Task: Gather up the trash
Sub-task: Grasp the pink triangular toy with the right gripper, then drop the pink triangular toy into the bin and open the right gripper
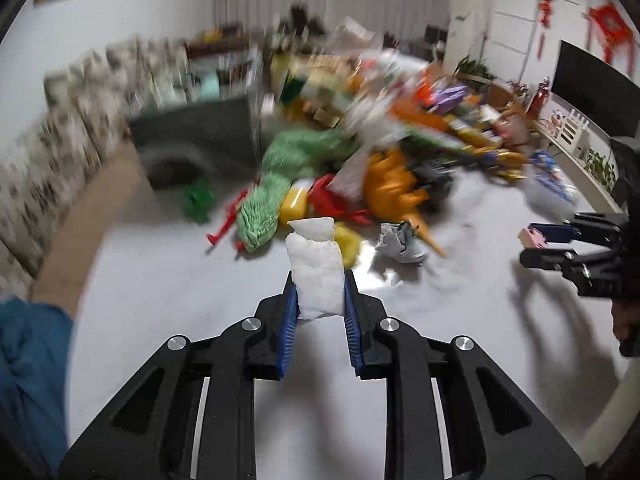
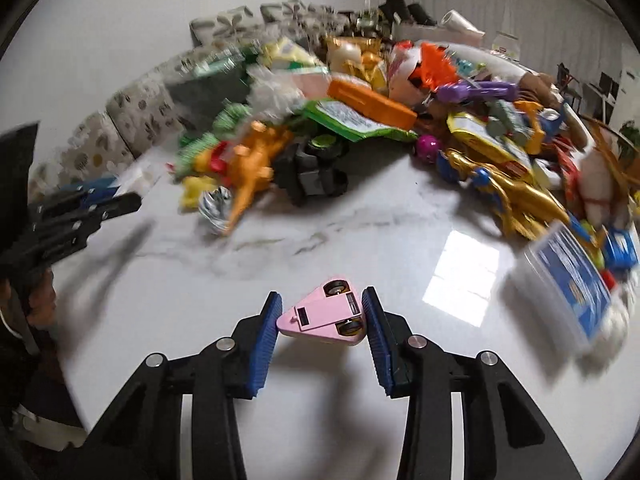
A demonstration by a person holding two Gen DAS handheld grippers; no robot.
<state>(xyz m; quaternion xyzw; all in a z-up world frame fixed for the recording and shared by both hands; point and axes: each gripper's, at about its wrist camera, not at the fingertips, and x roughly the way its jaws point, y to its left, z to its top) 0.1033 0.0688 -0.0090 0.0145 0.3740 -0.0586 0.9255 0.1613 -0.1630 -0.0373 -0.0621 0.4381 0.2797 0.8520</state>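
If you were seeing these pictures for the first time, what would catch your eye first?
The huge jumble of toys and wrappers piled across the far side of the white marble table. Nearer, the left hand-held gripper clamps a crumpled white wad, and the right hand-held gripper grips a small pink toy car.

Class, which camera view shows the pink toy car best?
The right wrist view: the pink car sits sharp and close between the right gripper fingers. The left wrist view shows only a small pink edge at far right.
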